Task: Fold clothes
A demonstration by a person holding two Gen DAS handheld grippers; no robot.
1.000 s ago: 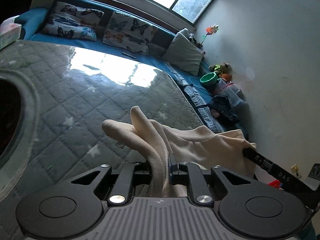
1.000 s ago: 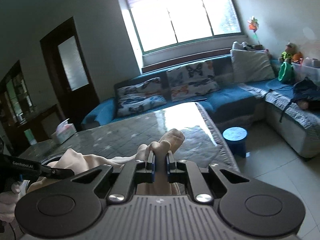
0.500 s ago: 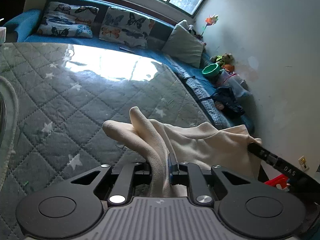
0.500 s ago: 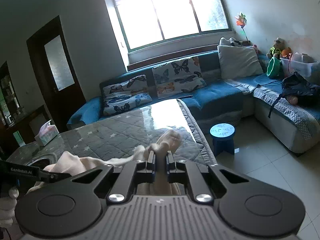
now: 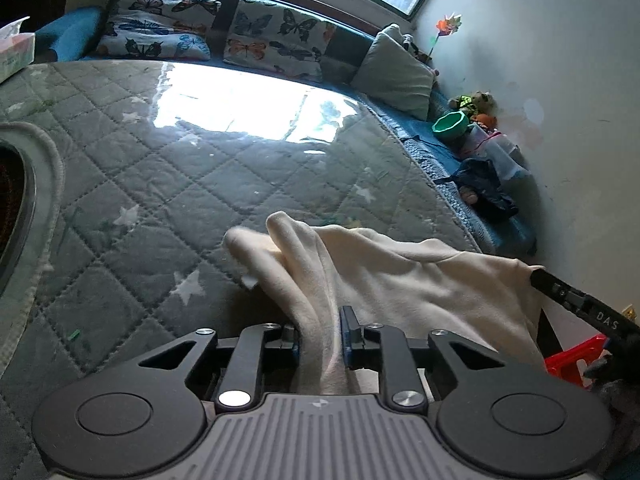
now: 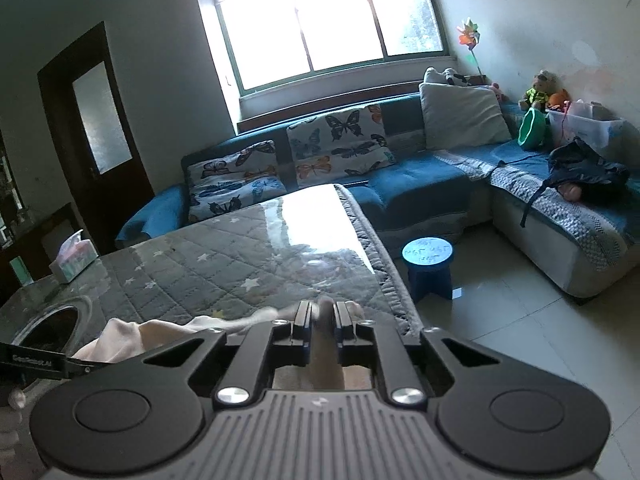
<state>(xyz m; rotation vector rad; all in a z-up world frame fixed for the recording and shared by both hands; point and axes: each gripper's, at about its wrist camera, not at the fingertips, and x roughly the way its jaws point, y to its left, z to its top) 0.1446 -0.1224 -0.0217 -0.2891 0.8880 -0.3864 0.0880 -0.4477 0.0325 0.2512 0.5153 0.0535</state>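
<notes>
Left tongs (image 5: 320, 332) are pinching a bunched fold of the cream garment (image 5: 400, 276), which is stretching rightward above the quilted worktop (image 5: 200, 184) near its front edge. Right tongs (image 6: 322, 320) are gripping the garment's other end between narrow pads, the cloth sagging between both.

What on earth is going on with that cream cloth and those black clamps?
A person is folding a cream garment using two handheld grippers. The left gripper and the right gripper each pinch a bunched edge of it, holding it stretched between them above the quilted grey table cover. No fold is laid down yet.
</notes>
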